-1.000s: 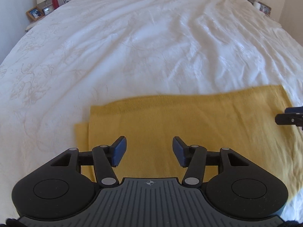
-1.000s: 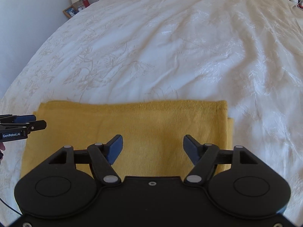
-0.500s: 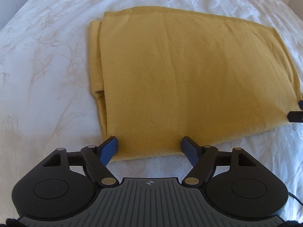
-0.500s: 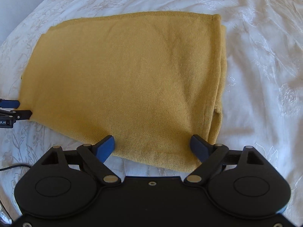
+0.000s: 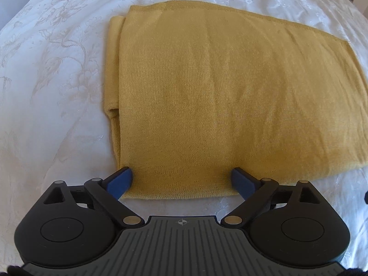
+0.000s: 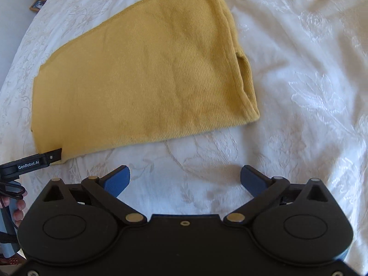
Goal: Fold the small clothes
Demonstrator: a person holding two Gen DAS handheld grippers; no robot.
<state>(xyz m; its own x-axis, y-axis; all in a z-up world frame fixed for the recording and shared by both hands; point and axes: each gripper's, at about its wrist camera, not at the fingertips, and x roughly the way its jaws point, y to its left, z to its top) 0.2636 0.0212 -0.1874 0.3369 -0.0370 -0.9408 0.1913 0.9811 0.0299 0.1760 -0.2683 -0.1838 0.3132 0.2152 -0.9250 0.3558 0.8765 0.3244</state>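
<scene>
- Your left gripper (image 5: 181, 178) is released, jaws spread wide. Its blue pads (image 5: 119, 181) straddle the near edge of the yellow knit garment (image 5: 218, 92), at that garment's left near corner.
- One garment counted, folded flat on the white embroidered bedspread (image 5: 46, 92). A narrower layer shows along the garment's left side in the left wrist view.
- Your right gripper (image 6: 185, 179) is likewise released, jaws wide apart, over bare bedspread (image 6: 299, 92) just short of the garment's near edge and touching no cloth.
- The right wrist view alone shows your left gripper from outside (image 6: 32, 163), its tip at the garment's (image 6: 138, 80) near left corner; whether it presses the cloth cannot be told. Fingers of your left hand (image 6: 18, 209) show beneath it.
- That view alone shows a cuff-like opening on the garment's right edge, and a picture frame (image 6: 38, 4) far beyond the garment's left end.
- Count: two grippers, one garment, one bedspread, one frame.
</scene>
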